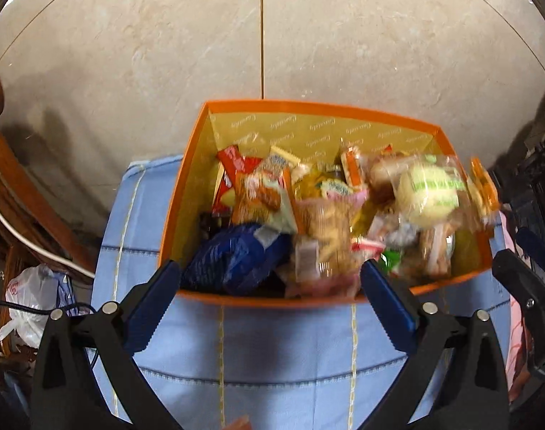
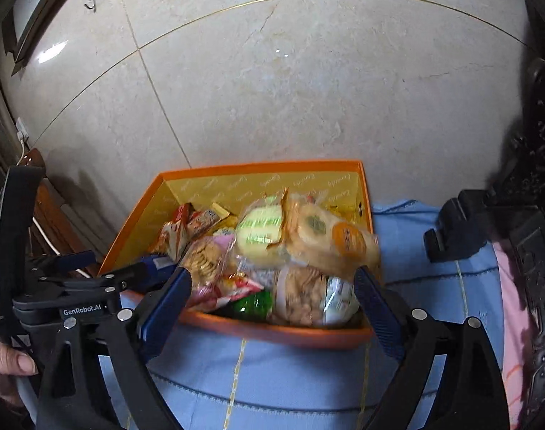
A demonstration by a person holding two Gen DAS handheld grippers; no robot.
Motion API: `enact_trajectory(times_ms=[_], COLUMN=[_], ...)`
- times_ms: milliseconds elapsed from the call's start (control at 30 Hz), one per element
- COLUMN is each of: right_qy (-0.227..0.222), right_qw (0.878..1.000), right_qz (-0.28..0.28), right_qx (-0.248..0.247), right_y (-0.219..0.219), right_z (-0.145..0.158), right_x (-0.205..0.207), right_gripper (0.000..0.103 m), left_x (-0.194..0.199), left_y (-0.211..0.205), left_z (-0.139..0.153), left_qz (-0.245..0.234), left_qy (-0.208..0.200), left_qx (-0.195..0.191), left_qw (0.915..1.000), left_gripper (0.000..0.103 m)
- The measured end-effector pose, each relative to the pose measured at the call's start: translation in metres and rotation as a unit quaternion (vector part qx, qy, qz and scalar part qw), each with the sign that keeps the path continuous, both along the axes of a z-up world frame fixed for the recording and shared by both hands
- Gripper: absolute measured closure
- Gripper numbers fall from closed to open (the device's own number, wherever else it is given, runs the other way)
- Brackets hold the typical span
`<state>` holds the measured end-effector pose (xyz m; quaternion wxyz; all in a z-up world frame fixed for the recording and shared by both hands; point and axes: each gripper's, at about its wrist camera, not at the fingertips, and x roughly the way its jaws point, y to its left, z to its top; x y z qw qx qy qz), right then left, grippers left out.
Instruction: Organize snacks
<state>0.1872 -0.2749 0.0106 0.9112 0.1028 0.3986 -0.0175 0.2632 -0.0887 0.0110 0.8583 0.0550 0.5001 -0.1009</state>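
— Snacks (image 1: 329, 215) are sitting heaped in the orange box (image 1: 308, 107) at the middle of the left wrist view. Why is the left gripper (image 1: 270, 279) hanging at the box's near rim?

— Probably to choose a packet. Its blue fingers (image 1: 154, 308) are spreading wide at the lower part of the frame, gripping nothing. The dark blue bag (image 1: 233, 258) is lying just beyond the left finger, so it looks like the nearest pick, though that is only my guess.

— And why is the box resting on the blue cloth (image 1: 272, 351)?

— The cloth is covering whatever surface is underneath, and the box is standing against the marble wall (image 1: 165, 53) filling the upper frame, which is keeping it from sliding back.

— What is the right wrist view showing?

— The right gripper (image 2: 272, 288) is also standing wide apart and empty at the lower centre, its fingers (image 2: 165, 304) framing the near edge of the orange box (image 2: 258, 172). The pale round cakes (image 2: 308, 236) in clear wrap are piling above the rim at centre right, and look likely to spill.

— And at the left edge?

— The left gripper (image 2: 125, 272) is showing there, pointing toward the box, with a hand (image 2: 7, 369) at the lower left gripping its handle.
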Motion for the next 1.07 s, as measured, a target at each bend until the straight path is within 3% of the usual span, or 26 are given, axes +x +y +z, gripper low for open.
enact_trajectory(times_ms=[233, 433, 567, 667, 1067], right_qy=[0.001, 0.004, -0.002, -0.007, -0.017], right_qw=[1.000, 1.000, 1.000, 0.999, 0.999], right_qz=[0.012, 0.019, 0.019, 0.021, 0.025], right_qx=[-0.012, -0.018, -0.021, -0.025, -0.037], right_y=[0.022, 0.035, 0.039, 0.041, 0.051], right_z=[0.014, 0.021, 0.030, 0.037, 0.054], right_x=[-0.035, -0.059, -0.069, -0.075, -0.100], right_gripper=[0.008, 0.007, 0.007, 0.007, 0.007], left_x=[-0.041, -0.064, -0.076, -0.088, -0.116], left_y=[0.011, 0.019, 0.028, 0.030, 0.036], left_z=[0.013, 0.024, 0.036, 0.049, 0.067], left_qz=[0.002, 0.011, 0.015, 0.016, 0.011], left_qy=[0.009, 0.005, -0.006, -0.038, -0.043], left_qx=[-0.023, -0.011, -0.034, -0.011, -0.013], left_qw=[0.9997, 0.9999, 0.9993, 0.9991, 0.9989], left_gripper=[0.004, 0.004, 0.004, 0.004, 0.004])
